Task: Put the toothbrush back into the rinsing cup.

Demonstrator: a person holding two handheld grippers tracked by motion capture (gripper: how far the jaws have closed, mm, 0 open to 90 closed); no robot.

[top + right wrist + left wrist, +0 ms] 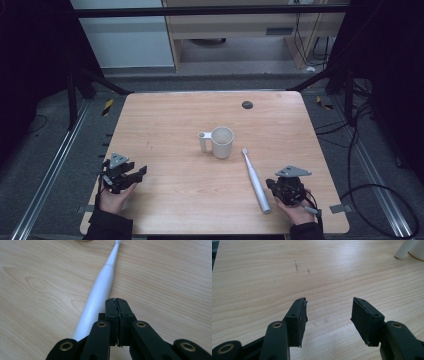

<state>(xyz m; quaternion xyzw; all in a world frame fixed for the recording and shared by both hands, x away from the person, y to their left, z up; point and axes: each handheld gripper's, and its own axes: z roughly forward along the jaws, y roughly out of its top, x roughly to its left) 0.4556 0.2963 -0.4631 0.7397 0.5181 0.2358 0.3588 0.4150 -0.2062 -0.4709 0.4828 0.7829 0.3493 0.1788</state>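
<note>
High view: an empty mug (222,142) stood ahead of both grippers; right gripper (117,301) closed beside the toothbrush (100,290), left gripper (328,307) open.

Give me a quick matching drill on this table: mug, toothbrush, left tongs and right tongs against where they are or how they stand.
Things:
1. mug
2. toothbrush
3. left tongs
4. right tongs

States:
A. shut, nothing between the jaws
B. lying flat, bristle end toward the mug
C. upright near the table's middle, handle on its left in the high view
D. open over bare wood

Pairs: 1-C, 2-B, 3-D, 4-A
</note>
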